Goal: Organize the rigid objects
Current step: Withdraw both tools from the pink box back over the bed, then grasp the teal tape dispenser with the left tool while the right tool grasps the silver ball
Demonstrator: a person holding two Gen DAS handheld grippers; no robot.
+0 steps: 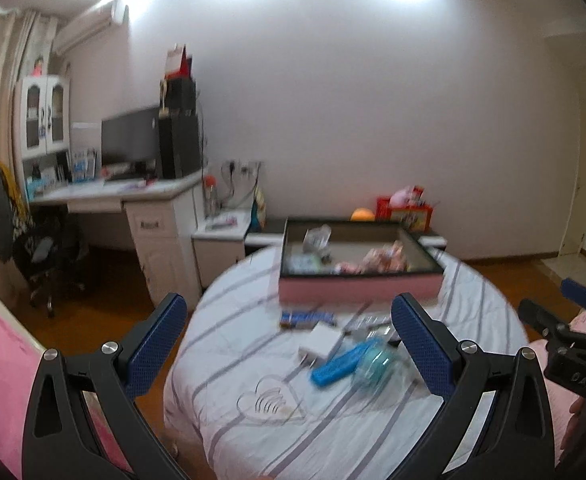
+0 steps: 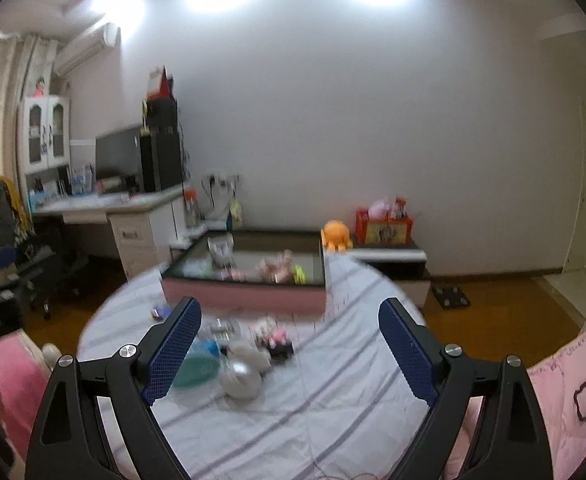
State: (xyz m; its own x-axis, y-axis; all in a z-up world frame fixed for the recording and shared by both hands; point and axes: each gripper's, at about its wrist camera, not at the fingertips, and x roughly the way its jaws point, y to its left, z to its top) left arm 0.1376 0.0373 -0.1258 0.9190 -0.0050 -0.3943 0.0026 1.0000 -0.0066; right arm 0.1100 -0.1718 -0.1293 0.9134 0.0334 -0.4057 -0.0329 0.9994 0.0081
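Note:
A pink box (image 1: 357,290) with a dark rim stands at the far side of a striped cloth (image 1: 261,360); small items lie inside it. Loose things lie in front of it: a white charger (image 1: 320,343), a blue flat bar (image 1: 338,366), a teal clear container (image 1: 377,362), a blue packet (image 1: 307,319). My left gripper (image 1: 293,344) hangs open above them, holding nothing. In the right wrist view the box (image 2: 245,294) sits ahead, with a white rounded object (image 2: 241,378), a teal container (image 2: 195,368) and a pink toy (image 2: 271,334) nearer. My right gripper (image 2: 289,350) is open and empty.
A desk (image 1: 133,194) with a monitor and an office chair (image 1: 33,248) stand at the left. A low cabinet (image 2: 389,258) with an orange toy (image 2: 336,236) and a red box (image 2: 383,226) is behind. Pink bedding (image 2: 565,392) lies at the right.

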